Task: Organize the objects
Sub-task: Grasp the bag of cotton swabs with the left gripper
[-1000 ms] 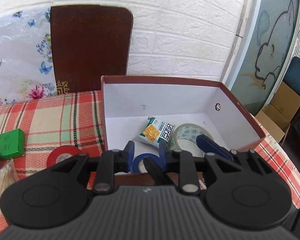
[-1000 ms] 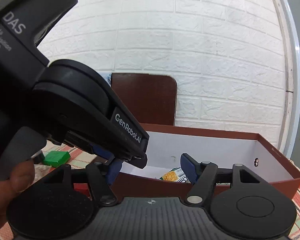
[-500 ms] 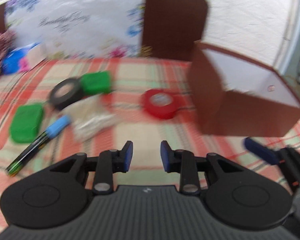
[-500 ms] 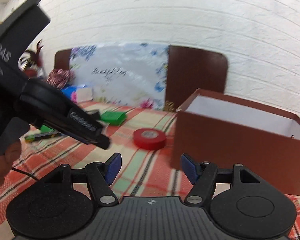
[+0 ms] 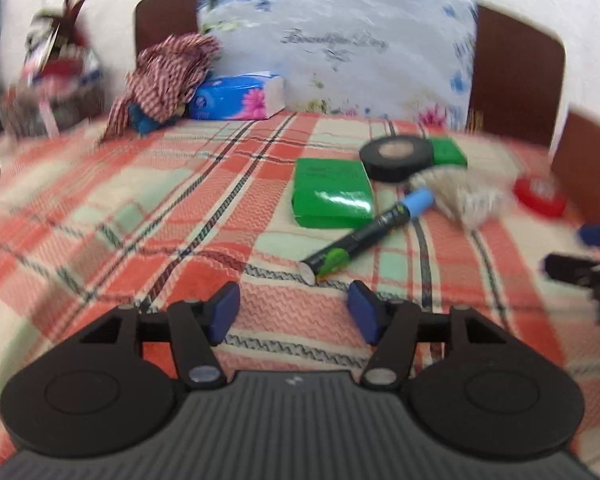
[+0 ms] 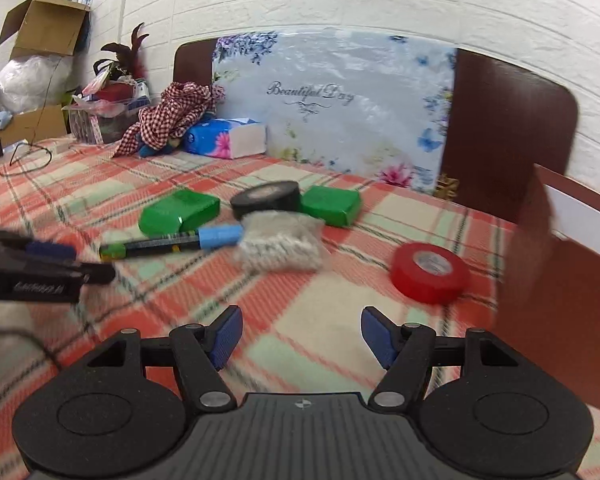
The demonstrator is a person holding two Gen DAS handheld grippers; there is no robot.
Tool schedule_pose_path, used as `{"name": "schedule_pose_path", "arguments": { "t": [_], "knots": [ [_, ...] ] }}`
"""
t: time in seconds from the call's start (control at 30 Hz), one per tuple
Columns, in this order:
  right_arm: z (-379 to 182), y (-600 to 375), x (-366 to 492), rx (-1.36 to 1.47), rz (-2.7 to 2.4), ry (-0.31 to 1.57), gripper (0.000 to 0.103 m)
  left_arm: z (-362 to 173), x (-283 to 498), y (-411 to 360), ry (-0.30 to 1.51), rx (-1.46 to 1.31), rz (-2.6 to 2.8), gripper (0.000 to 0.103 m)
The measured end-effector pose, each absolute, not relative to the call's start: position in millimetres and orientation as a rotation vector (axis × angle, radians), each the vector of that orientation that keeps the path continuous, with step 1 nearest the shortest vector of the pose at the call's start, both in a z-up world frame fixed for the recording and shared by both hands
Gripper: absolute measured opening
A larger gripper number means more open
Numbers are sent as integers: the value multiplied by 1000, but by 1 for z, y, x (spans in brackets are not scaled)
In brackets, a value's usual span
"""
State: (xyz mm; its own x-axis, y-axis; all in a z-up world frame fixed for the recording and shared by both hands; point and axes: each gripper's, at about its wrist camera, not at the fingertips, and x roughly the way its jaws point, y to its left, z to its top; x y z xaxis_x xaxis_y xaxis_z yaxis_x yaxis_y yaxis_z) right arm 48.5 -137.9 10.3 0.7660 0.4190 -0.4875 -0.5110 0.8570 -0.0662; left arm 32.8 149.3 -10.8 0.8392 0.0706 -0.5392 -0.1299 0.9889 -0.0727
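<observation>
A black marker point(image 6: 172, 244) with a blue cap and a green band at its tail lies flat on the checked cloth. Just behind its tail sits a green box point(image 6: 179, 211), lying flat. At its cap end lies a clear bag of pale beads point(image 6: 280, 242), touching the cap. Behind the bag rests a black tape roll point(image 6: 266, 198), flat, with a second green box point(image 6: 331, 205) just beside it. A red tape roll point(image 6: 430, 266) lies flat well right of the marker, near the brown box point(image 6: 560, 280).

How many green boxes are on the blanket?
2. One green box lies just behind the marker; the other green box sits right of the black tape roll. More could be hidden.
</observation>
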Motion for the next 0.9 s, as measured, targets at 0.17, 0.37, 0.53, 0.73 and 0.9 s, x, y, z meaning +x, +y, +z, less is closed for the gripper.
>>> {"name": "schedule_pose_path", "arguments": {
  "t": [0.17, 0.37, 0.53, 0.73, 0.9],
  "knots": [
    [19, -108, 97, -145, 512, 471, 75, -11, 37, 151, 556, -113, 112, 63],
    [0, -111, 126, -88, 495, 608, 50, -11, 37, 152, 545, -160, 81, 63],
    [-3, -145, 80, -116, 469, 594, 50, -11, 36, 151, 542, -159, 79, 64],
    [-3, -197, 9, -132, 405, 592, 50, -10, 38, 144, 560, -114, 94, 65],
    [-2, -242, -24, -132, 307, 591, 54, -3, 32, 123, 588, -26, 125, 64]
  ]
}}
